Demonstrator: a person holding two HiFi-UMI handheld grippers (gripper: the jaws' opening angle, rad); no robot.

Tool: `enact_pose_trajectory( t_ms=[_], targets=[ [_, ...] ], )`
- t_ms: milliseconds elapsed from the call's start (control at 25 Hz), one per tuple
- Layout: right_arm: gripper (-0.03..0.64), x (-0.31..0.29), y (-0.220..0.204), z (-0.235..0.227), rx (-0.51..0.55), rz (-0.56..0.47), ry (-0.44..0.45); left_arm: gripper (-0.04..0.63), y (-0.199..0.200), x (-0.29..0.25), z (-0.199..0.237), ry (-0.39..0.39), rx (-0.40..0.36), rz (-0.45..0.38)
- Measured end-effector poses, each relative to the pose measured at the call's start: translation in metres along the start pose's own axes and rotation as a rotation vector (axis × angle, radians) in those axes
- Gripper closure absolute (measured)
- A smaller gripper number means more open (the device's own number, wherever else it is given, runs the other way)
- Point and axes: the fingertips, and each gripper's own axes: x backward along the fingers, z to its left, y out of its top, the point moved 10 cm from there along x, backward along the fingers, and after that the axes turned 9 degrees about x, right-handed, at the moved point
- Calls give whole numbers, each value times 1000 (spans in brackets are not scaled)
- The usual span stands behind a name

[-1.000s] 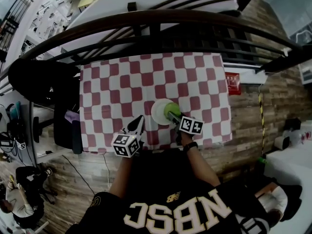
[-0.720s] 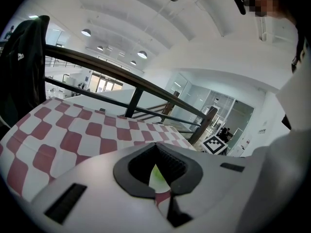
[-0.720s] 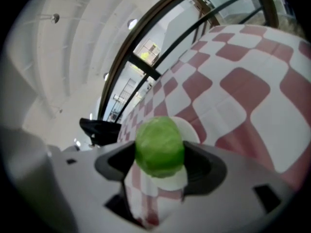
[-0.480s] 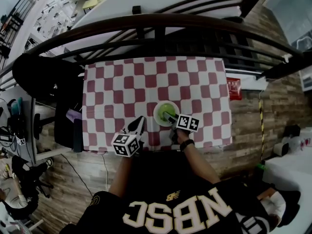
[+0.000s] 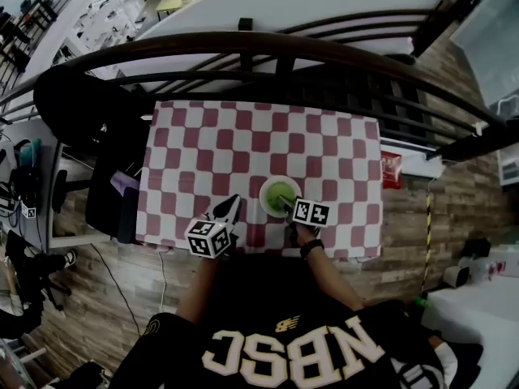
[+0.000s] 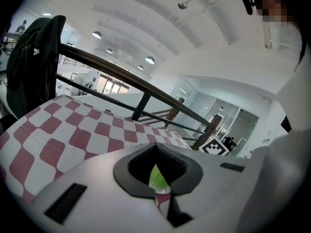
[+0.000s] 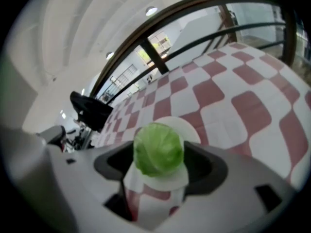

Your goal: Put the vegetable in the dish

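A round green cabbage (image 5: 280, 191) sits in the white dish (image 5: 263, 193) on the red-and-white checked table. My right gripper (image 5: 284, 203) reaches over the dish's near rim. In the right gripper view the cabbage (image 7: 158, 149) rests on the dish (image 7: 187, 127) between the jaws of the right gripper (image 7: 160, 165). They have just been opening and stand wide on either side of it. To the left of the dish, my left gripper (image 5: 233, 207) is shut and holds nothing. Through the slit of the left gripper (image 6: 158, 176) a strip of cabbage (image 6: 156, 178) shows.
The checked cloth (image 5: 211, 152) covers the whole table. A dark curved railing (image 5: 243, 47) runs behind the far edge. A black chair with a jacket (image 5: 73, 104) stands at the left end. The floor around is wood planks (image 5: 413, 209).
The cabbage has gone from the dish's right edge to its middle. The right gripper's jaws have spread apart around it. The left gripper has stayed where it was.
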Motion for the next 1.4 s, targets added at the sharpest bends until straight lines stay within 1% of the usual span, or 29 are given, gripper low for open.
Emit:
enact_pose_trajectory(
  t_ms=[80, 200, 280, 440, 560, 640, 720, 880, 1000, 1120, 1400],
  targets=[
    [285, 9, 11, 7, 84, -28, -18, 578, 2, -3, -3, -7, -11, -2],
    [287, 26, 32, 23, 195, -107, -11, 578, 8, -9, -10, -18, -43, -4],
    [308, 38, 46, 39, 282, -165, -5, 578, 15, -13, -17, -25, -73, -13],
    [454, 70, 85, 76, 455, -327, -11, 578, 46, -21, -38, -47, -174, -59],
    [550, 101, 113, 106, 540, -467, -1, 578, 75, -24, -61, -65, -265, -118],
    [580, 122, 127, 125, 572, -554, 17, 578, 93, -22, -78, -76, -319, -165],
    [595, 142, 137, 141, 599, -625, 28, 578, 108, -19, -93, -90, -360, -211],
    [601, 168, 147, 162, 653, -708, 10, 578, 128, -12, -113, -104, -416, -281],
    [601, 180, 152, 172, 681, -742, -9, 578, 136, -5, -121, -105, -438, -320],
    [601, 186, 154, 177, 696, -760, -19, 578, 138, -1, -123, -97, -436, -337],
    [601, 181, 149, 179, 683, -749, -21, 578, 141, 5, -125, -97, -450, -366]
  ],
)
